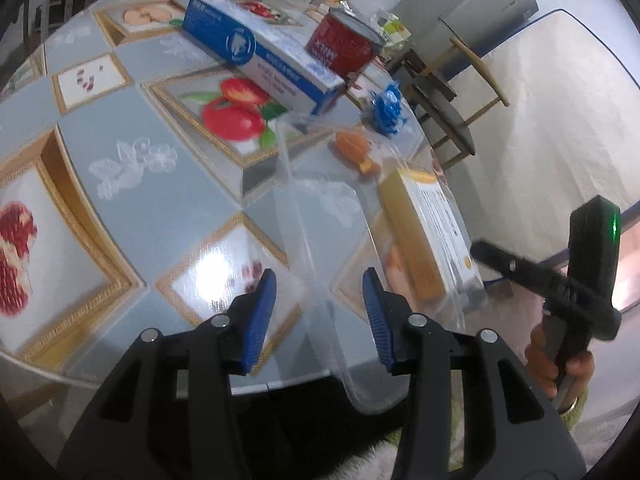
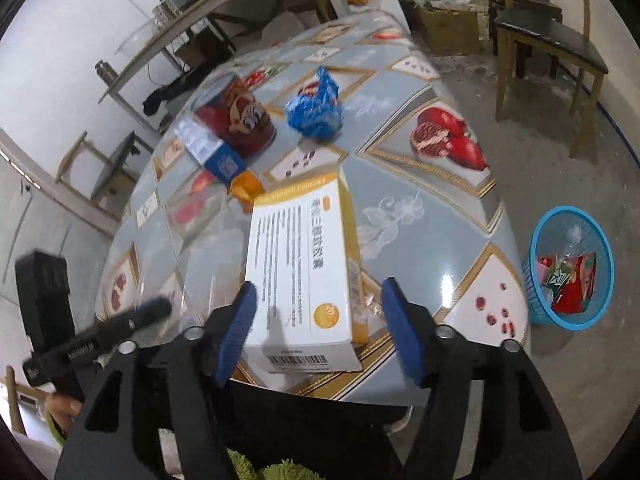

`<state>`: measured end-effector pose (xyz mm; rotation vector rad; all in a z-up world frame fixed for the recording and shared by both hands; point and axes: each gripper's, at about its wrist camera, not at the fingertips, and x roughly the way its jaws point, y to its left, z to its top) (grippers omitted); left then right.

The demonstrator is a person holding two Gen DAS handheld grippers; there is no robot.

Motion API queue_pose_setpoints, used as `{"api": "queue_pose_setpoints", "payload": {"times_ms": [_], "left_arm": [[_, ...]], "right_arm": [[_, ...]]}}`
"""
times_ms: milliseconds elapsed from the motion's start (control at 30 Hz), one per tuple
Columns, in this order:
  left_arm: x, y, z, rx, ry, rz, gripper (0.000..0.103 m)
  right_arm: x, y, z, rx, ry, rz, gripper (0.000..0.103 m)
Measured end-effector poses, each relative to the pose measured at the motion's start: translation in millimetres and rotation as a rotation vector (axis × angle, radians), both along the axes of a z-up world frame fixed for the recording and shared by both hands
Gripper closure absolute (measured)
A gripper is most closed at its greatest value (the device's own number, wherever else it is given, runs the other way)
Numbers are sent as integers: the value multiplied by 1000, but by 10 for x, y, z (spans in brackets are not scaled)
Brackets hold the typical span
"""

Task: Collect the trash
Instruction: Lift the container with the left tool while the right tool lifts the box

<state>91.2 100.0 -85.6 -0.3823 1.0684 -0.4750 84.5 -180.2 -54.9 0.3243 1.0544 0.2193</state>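
A white and yellow box lies near the table's front edge, seemingly inside a clear plastic bag. My right gripper hovers over the box's near end, open, its right pad well clear of the box. My left gripper is open above the table, with a clear strip of the bag running between its pads untouched. Further back lie an orange wrapper, a crumpled blue wrapper, a red can and a long blue box.
A blue basket holding trash stands on the floor to the right of the fruit-patterned table. A wooden chair is at the back right, shelves and cartons behind the table. A hand grips the right gripper's handle.
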Motion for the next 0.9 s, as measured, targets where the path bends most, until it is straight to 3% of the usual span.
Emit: {"api": "queue_pose_setpoints", "payload": {"times_ms": [67,133,233,433,700,900], "left_arm": [[59,-30,14,29,-14,4,63],[109,-57,22,43,-23,6,72],[123,-30,5,46,-22,16,85],[50,88,26,53,-34,52,100],[19,266,32,68,-38,133,100],[-1,216,58,99,-46,121,100]], "right_arm": [[26,85,-35,-14,9,19,30],[38,154,-58,-30,13,36,27],[75,226,-90,-53,21,50,26],[132,321,-104,-95,19,72,26],[145,421,-150,-174,13,83,26],[156,472,-211,-231,15,87,26]]}}
